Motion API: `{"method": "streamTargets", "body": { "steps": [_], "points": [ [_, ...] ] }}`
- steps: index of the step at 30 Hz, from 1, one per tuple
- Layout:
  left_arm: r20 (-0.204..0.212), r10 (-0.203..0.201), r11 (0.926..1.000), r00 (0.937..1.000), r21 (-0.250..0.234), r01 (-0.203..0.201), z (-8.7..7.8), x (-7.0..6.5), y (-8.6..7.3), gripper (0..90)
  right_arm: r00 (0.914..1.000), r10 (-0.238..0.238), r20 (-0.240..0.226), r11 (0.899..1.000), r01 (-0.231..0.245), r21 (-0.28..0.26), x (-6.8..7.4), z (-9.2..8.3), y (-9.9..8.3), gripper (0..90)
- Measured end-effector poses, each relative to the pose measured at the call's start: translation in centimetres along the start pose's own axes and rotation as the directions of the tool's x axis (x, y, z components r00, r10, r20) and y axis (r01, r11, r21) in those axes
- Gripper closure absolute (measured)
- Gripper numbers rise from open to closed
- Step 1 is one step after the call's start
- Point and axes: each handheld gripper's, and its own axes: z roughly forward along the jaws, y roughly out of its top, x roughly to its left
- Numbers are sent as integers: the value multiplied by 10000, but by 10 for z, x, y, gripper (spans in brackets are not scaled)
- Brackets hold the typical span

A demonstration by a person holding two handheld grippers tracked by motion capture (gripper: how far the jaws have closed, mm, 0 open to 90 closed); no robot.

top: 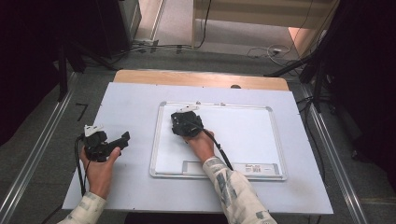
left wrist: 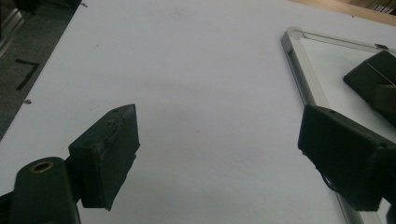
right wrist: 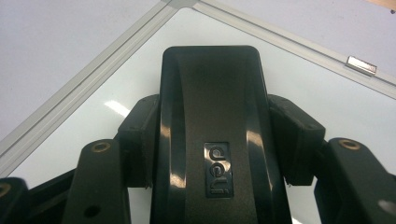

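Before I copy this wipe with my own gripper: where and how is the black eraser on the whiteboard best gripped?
Across its two long sides, coming from above. The black eraser lies flat on the whiteboard, a narrow block with straight side walls; the right gripper clamps it there, one pad on each wall.

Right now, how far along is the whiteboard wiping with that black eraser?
Done so far: the right claw is clamped on the black eraser, and the whiteboard surface looks clean where visible. In hand: the eraser sits at the board's upper left corner. The left claw hangs open over the white table cover, holding nothing. What is left is hard to judge; I see no marks remaining.
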Motion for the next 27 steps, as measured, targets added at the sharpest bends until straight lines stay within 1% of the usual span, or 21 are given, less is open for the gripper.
{"method": "streamTargets", "body": {
  "steps": [5, 12, 16, 23, 25, 27],
  "points": [
    [-4, -46, 10000, 10000, -5, 46, -1, 0, 0, 129, 9998, -166, -107, 9999, 166, 13, 2, -2, -2, 380],
    [-25, -23, 10000, 10000, -35, 22, -2, 0, 0, 128, 9995, -263, -148, 9996, 264, 48, 4, -6, -5, 379],
    [-28, -44, 10000, 10000, -52, 44, -1, 0, 0, 129, 9997, -153, -190, 9999, 154, 59, 5, -8, -7, 379],
    [-36, -27, 10000, 10000, -46, 27, -2, 0, 0, 128, 9994, -201, -281, 9997, 205, 112, 5, -13, -11, 380],
    [-35, -31, 10000, 10000, -41, 30, -2, 0, 0, 129, 9993, -207, -313, 9998, 208, 15, 5, -16, -11, 380],
    [-55, -49, 10000, 10000, -48, 49, -2, 0, 0, 129, 9991, -125, -396, 9991, 109, -400, 4, -24, -8, 380]
  ]
}}
